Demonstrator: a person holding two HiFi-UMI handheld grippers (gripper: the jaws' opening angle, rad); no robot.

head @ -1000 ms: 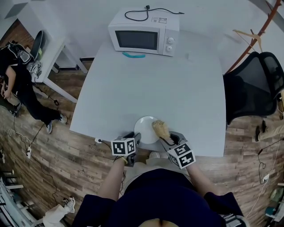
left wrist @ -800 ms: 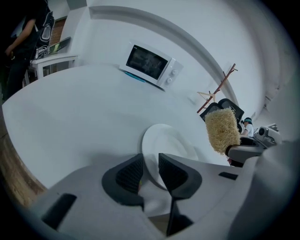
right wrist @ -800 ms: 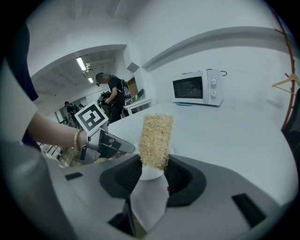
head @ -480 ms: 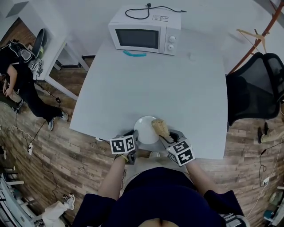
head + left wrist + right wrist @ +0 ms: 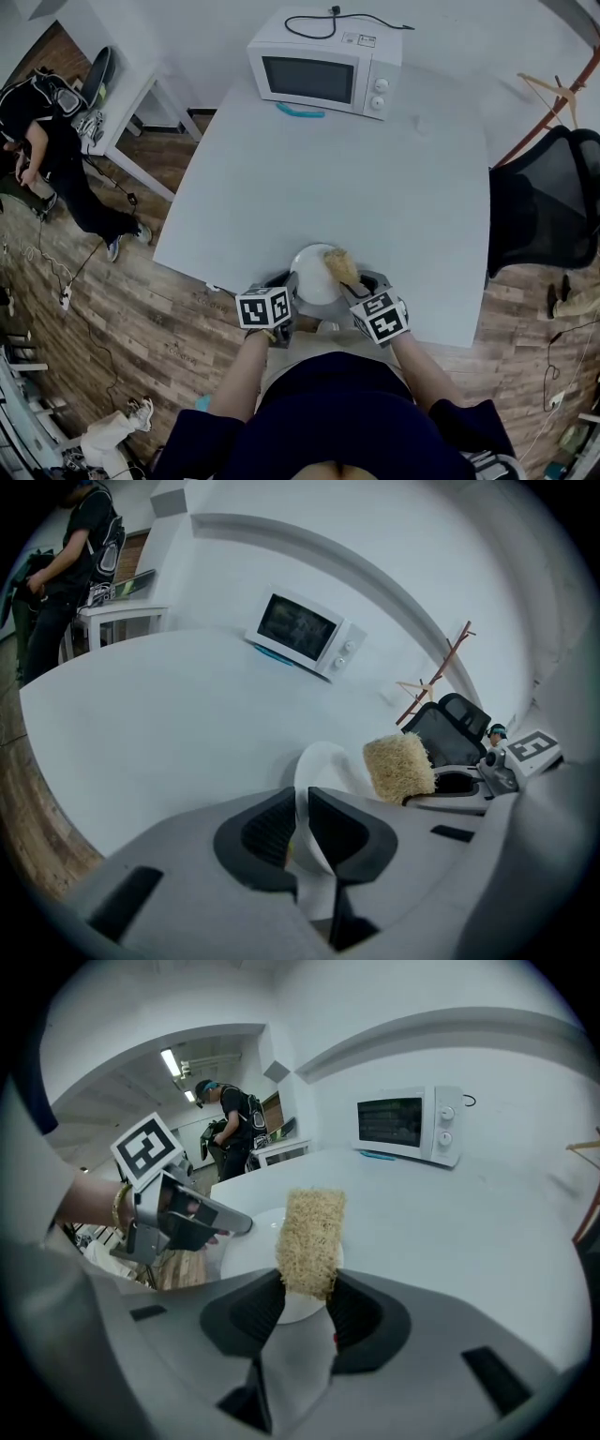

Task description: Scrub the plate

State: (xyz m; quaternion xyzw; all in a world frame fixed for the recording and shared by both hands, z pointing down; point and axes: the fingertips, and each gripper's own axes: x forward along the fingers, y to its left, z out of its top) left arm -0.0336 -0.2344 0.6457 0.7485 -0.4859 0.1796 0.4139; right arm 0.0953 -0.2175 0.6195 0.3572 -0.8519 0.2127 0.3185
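Sleeves (image 5: 192, 445): dark blue, at the bottom of the head view, with bare forearms reaching forward to the two grippers.
Left gripper (image 5: 302, 801): its jaws have just been closing and are pinched on the near left rim of the plate, whose edge stands between the pads.
Right gripper (image 5: 307, 1283): clenched on the lower end of the scrub pad, which sticks out past the jaw tips.
Plate (image 5: 312, 277): white and round, at the near edge of the table, directly in front of the person.
Scrub pad (image 5: 342, 267): tan and fibrous, over the right part of the plate.
Table (image 5: 375, 178): pale grey, with a bare middle.
Teal strip (image 5: 300, 111): lies on the table just in front of the microwave.
Microwave (image 5: 323, 70): white, at the far edge, door facing the person, with a black cord (image 5: 347, 19) on top.
Chair (image 5: 544, 202): black, right of the table.
Bystander (image 5: 56, 155): in dark clothes, on the wood floor at far left.
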